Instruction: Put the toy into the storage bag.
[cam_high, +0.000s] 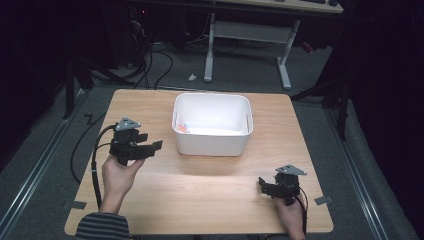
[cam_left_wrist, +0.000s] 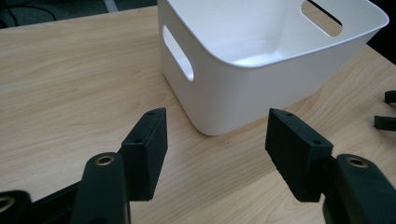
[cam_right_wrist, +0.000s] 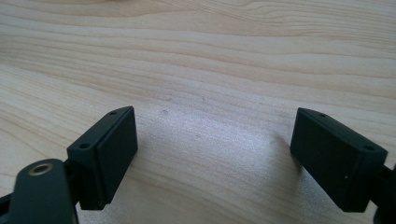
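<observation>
Left gripper (cam_high: 150, 146) at centre-left, jaws apart, empty, aimed at the white bin (cam_high: 212, 142), right gripper (cam_high: 263, 186) at lower right, low over the table (cam_high: 210, 190), jaws apart, empty

The storage bin (cam_high: 212, 125) stands on the table (cam_high: 200, 195), in the upper middle of the high view. A small object (cam_high: 182, 128) lies inside it at its left wall. The left gripper (cam_high: 150, 148) is just left of the bin, the right gripper (cam_high: 262, 186) at the lower right, well apart.
</observation>
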